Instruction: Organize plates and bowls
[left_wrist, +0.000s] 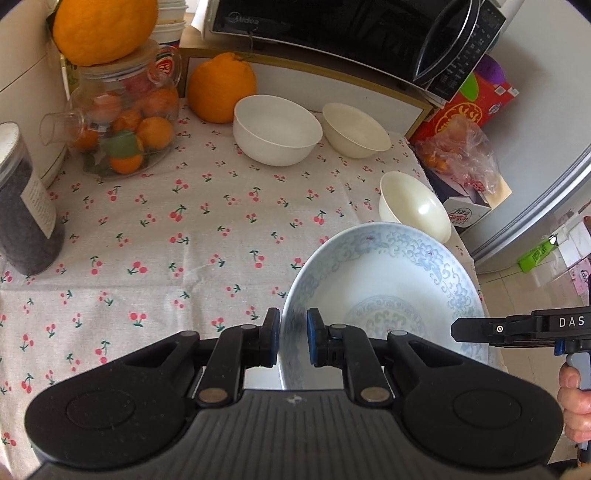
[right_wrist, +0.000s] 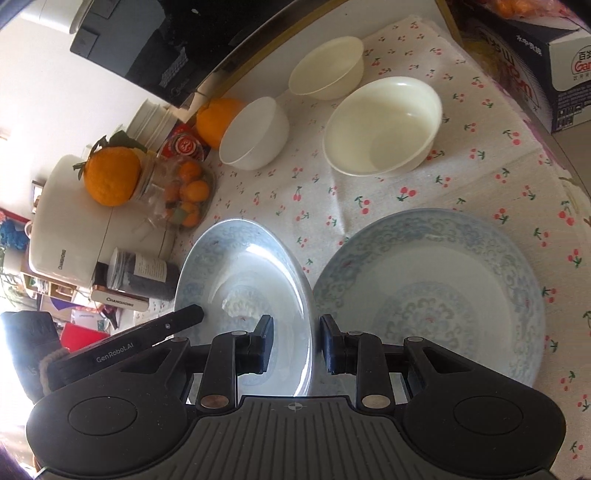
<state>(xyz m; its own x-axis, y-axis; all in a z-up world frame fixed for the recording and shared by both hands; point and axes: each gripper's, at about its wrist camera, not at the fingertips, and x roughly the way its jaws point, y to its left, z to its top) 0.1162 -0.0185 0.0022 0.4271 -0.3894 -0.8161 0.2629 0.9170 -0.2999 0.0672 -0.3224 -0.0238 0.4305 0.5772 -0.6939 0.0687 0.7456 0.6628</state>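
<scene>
Right wrist view: both my grippers, left gripper (left_wrist: 291, 338) and right gripper (right_wrist: 296, 341), clench the lifted plate (right_wrist: 251, 280) by its rim, so uneven tilt risks it slipping onto the table (right_wrist: 369, 206).

Both grippers pinch a plate rim, angled down

The left gripper (left_wrist: 292, 338) points steeply downward, its two black fingers drawn close together with blue pads clamped on the near rim of a plate (left_wrist: 391, 295), one pad on the outside and one on the inside. The right gripper (right_wrist: 297, 343) also tilts downward, its fingers nearly closed on the edge of a plate (right_wrist: 243, 295) that is lifted and tipped on its side. In the left wrist view the right gripper's black body enters from the right edge, with a hand (left_wrist: 574, 406) wrapped around its grey handle. In the right wrist view the left gripper's body reaches in from the lower left.
</scene>
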